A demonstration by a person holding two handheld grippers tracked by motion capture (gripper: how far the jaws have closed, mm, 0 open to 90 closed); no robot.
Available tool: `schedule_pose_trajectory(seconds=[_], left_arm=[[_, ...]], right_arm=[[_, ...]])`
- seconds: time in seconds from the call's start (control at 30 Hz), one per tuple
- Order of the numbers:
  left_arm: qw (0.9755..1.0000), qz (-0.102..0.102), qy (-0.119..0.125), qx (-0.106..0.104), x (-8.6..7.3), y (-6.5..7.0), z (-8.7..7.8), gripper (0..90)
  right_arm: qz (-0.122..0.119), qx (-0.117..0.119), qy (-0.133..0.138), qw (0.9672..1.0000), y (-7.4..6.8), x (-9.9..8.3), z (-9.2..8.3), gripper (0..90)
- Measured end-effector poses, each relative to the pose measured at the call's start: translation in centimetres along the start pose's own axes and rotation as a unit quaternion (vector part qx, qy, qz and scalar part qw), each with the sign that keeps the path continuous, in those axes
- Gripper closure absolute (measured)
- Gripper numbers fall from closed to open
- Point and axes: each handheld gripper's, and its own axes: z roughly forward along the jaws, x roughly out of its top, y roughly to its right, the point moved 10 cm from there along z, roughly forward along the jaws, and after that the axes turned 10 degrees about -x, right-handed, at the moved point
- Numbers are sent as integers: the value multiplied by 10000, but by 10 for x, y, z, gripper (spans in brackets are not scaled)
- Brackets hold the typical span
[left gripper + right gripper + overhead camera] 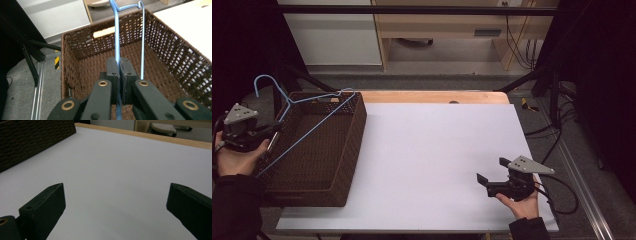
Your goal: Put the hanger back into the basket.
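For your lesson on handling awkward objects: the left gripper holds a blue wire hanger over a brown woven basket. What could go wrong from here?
1. The left gripper pinches only one thin wire of the blue hanger, so the hanger could swivel or slip in the pads.
2. The hanger spans the basket corner to corner, with its hook beyond the rim; it may catch on the weave or rim rather than drop in.
3. The right gripper waits open, apart over the table, so it is not steadying the basket.

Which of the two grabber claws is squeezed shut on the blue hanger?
The left gripper: its jaws pinch the blue hanger over the brown basket. The right gripper hovers above the white table, jaws wide apart, holding nothing.
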Motion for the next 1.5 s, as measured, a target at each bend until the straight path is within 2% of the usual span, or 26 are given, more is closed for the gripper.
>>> schedule_pose_trajectory(seconds=[0.1,0.33,0.7,0.87,1.0,1.1,1.2,1.3,1.37,1.5], left_arm=[[10000,40,-61,7,-8,0,4,872],[9999,-59,-130,-45,-23,6,20,872],[9985,-164,-486,-204,-50,20,52,870],[9964,-217,-803,-148,-57,19,56,863],[9955,-289,-890,-132,-60,19,54,837],[9965,-344,-747,-168,-56,20,48,783],[9977,-440,-461,-249,-49,25,39,716],[9979,-464,-86,-441,-40,35,29,641],[9974,-416,107,-585,-35,46,24,582],[9937,-359,456,-963,-25,71,15,524]], right_arm=[[0,-10,-4,10000,0,0,0,27],[22,-3,0,10000,-1,0,1,26],[-17,-23,-10,10000,0,-1,1,26],[14,-7,9,10000,0,0,1,26],[-9,-19,0,10000,1,0,0,26],[9,-22,8,10000,1,0,0,25],[57,1,56,10000,1,2,-1,22],[79,-12,76,9999,1,2,-1,20],[114,-7,92,9999,1,3,-1,19],[132,-9,102,9999,1,3,-2,16]])
